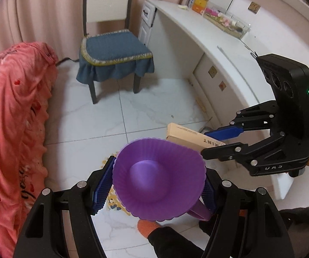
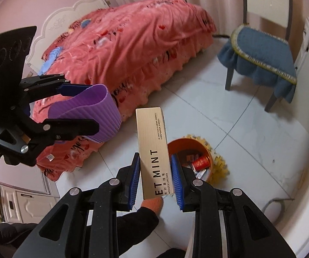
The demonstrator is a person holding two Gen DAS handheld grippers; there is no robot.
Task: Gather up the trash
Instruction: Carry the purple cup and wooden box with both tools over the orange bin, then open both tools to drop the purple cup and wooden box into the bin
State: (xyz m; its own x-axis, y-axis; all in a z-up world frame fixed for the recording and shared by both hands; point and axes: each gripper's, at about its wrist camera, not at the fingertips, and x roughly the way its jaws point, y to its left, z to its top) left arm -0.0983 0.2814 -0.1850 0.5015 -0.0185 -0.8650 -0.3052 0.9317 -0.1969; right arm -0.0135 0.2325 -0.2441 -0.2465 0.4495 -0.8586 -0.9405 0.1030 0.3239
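My left gripper (image 1: 156,185) is shut on a purple ribbed cup (image 1: 158,178) with a handle, its mouth facing the camera. From the right wrist, the same cup (image 2: 85,111) shows in the left gripper (image 2: 92,107) in front of the bed. My right gripper (image 2: 156,178) is shut on a long beige box (image 2: 152,142) printed "ET MINT". Just beyond and below the box, an orange bin (image 2: 182,146) on the floor holds a red can (image 2: 201,162) and other scraps. In the left wrist view the right gripper (image 1: 207,143) holds the box (image 1: 182,133) just behind the cup.
A bed under a pink-red cover (image 2: 122,49) fills the left. A chair with a blue cushion (image 1: 113,49) stands at the back. A white desk (image 1: 208,36) runs along the right. A person's orange-socked foot (image 1: 148,226) is on the white tiled floor (image 1: 94,118).
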